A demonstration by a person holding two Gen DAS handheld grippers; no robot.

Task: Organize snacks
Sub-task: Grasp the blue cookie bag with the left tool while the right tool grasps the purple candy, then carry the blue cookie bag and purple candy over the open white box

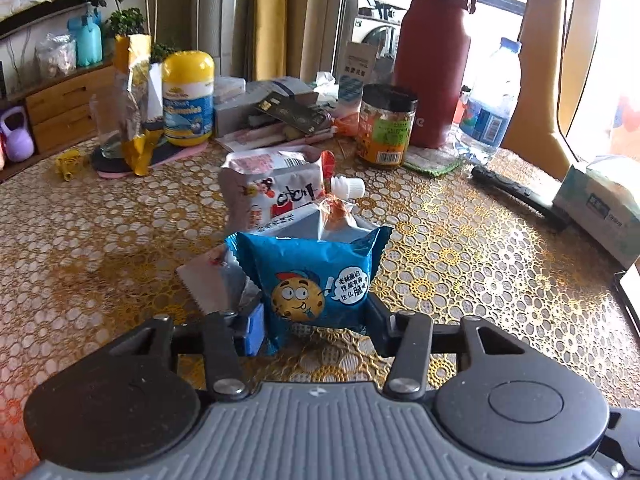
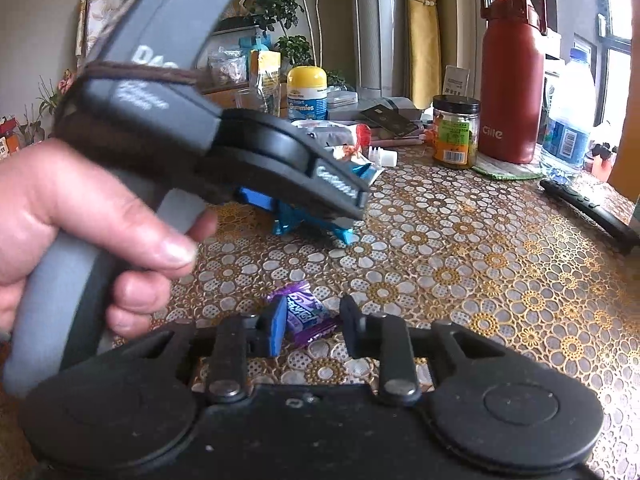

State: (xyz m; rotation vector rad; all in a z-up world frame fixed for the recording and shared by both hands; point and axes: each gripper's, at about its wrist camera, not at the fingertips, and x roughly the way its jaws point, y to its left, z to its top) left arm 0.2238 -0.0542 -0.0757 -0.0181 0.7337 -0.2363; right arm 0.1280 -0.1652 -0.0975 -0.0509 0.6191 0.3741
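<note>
Mid-table, the left gripper [image 1: 316, 320] has its fingers closed on the blue cookie pack [image 1: 316, 280], which sits against the snack pile [image 1: 276, 196]; best set it down gently beside the pile, since a puffy, crinkly wrapper likely slips. Near the front edge, the right gripper [image 2: 314, 326] brackets a purple candy [image 2: 306, 314], fingers narrow but not clamped.

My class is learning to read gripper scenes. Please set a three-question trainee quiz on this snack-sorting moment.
1. True or false: the left gripper has the blue cookie packet between its fingers.
2. What lies between the right gripper fingers?
A. purple candy wrapper
B. spoon
C. coin
3. What colour is the gummies bottle cap?

Key: 1 true; 2 A; 3 yellow.
</note>
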